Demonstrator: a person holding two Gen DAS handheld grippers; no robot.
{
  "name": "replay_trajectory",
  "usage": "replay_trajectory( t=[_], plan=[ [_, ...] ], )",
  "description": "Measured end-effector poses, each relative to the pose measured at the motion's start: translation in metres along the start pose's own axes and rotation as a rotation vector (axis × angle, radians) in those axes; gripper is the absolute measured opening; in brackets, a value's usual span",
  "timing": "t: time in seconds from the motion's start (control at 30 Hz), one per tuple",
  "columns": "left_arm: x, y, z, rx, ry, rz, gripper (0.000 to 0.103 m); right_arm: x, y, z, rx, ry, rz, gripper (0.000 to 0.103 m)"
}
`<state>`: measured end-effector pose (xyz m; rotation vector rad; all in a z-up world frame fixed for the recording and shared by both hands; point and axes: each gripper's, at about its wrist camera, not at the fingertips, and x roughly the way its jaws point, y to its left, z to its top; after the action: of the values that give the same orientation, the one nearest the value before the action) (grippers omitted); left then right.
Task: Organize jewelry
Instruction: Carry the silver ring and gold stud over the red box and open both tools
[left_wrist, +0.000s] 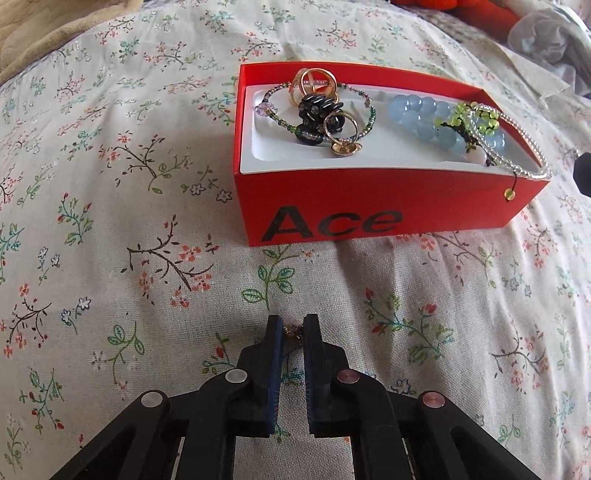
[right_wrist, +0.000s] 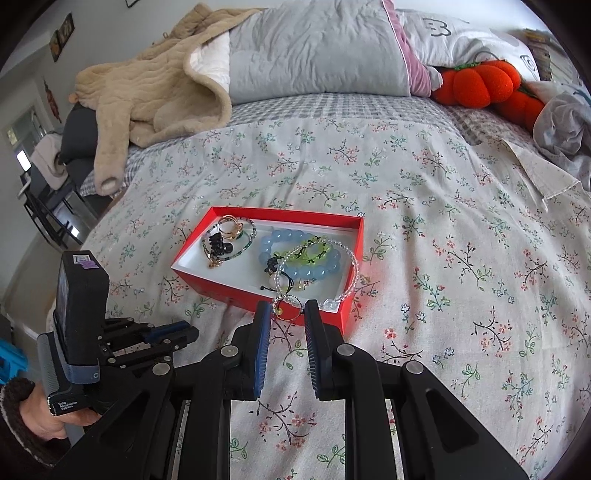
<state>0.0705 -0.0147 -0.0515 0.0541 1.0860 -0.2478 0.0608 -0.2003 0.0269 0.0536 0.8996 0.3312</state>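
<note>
Item: red box (left_wrist: 369, 206), lettered "Ace", open, with a white tray inside. It sits on the floral bedspread (left_wrist: 110, 221) in the upper centre of the left wrist view and in the middle of the right wrist view.

Contents, left half of tray: gold rings (left_wrist: 314, 86), a black beaded piece (left_wrist: 317, 109), a thin beaded bracelet (left_wrist: 273, 114). Right half: blue bead bracelet (left_wrist: 421, 118), green bead bracelet (left_wrist: 469, 120), clear bead strand (left_wrist: 524, 147) trailing over the near right corner of the box.

Item: small dark-and-gold piece (left_wrist: 293, 332), lower centre of the left wrist view, lying on the bedspread well short of the box. It is too small to identify.

Left gripper (left_wrist: 293, 328): jaws drawn nearly together, pinching that small piece at the fingertips.

Right gripper (right_wrist: 286, 314): jaws narrowly parted. We cannot tell whether the pads touch the loop of clear strand that appears between the tips at the box's near wall, or merely frame it.

Step in hand, as we judge it: lift the small piece and carry it to the tray. We advise checking that no cloth is caught, rising straight, keeping the pinch firm, clearing the near wall, and releasing low over bare white tray among the rings. We watch the trailing strand, which could snag.
</note>
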Motion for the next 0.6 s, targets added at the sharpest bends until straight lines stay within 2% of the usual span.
replay_trajectory(
  t=[0.13,0.4,0.6],
  plan=[
    [-0.016,-0.002,0.003,-0.002,-0.032,-0.027,0.005,-0.003,-0.001,0.002,0.0,-0.008,0.0,0.02],
    [-0.058,-0.007,0.027,-0.001,-0.153,-0.087,0.005,-0.004,-0.002,0.01,0.002,-0.023,-0.007,0.02],
    [-0.064,-0.014,0.048,0.016,-0.213,-0.112,0.006,0.006,-0.004,0.016,0.002,-0.017,-0.014,0.02]
  ],
)
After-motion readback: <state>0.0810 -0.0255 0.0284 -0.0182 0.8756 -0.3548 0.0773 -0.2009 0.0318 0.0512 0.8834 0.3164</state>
